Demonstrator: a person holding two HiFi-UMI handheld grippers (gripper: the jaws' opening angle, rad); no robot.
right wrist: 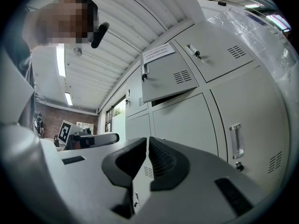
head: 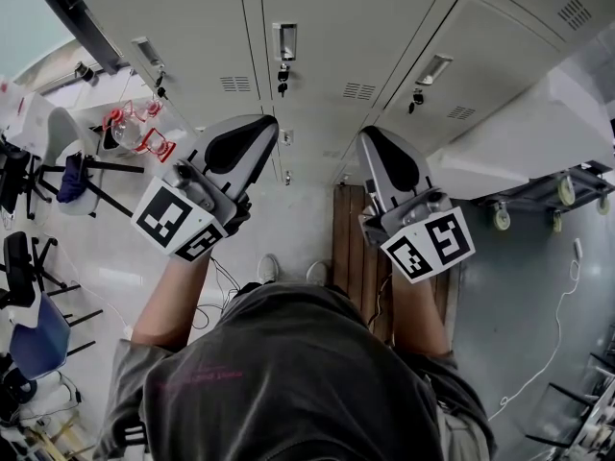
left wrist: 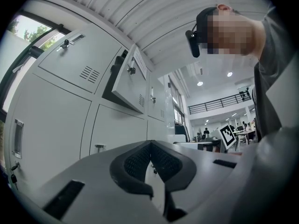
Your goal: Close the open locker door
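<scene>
A wall of grey lockers stands right in front of me. One upper locker door hangs open, swung out from the wall, with a white label on its face; in the left gripper view this open door juts out above me. In the head view the open door shows as a pale panel at the right. My left gripper and right gripper are both held low before the lockers, apart from the door. Left gripper is shut and empty. Right gripper is shut and empty.
A wooden board lies on the floor at my feet. A low cart on casters stands at the right, with a white cable on the floor. Office chairs and red items crowd the left.
</scene>
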